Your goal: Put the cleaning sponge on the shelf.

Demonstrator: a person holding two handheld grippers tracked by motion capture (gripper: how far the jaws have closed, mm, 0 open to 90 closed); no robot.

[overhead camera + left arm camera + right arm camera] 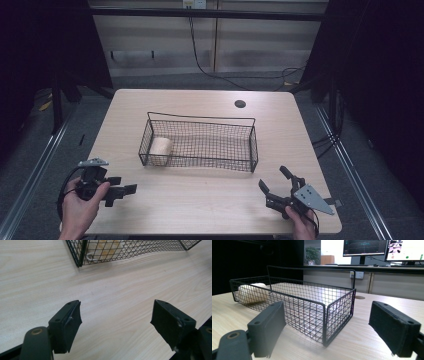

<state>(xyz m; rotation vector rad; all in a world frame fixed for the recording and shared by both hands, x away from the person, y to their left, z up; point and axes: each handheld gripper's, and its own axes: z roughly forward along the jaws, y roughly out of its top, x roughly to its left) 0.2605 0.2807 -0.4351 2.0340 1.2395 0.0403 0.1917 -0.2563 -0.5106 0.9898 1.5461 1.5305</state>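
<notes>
Resting tools: left tool (125,190) and right tool (272,189) gape empty over the surface (200,200).
Cup: cup (161,148) lies inside basket (200,142), left end.
Risk: jaws may snag mesh, dragging the basket.

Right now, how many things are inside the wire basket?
1. A pale roll lies at the left end of the basket, close to its end wall. The rest of the basket's floor looks bare through the mesh, so nothing seems hidden.
</notes>
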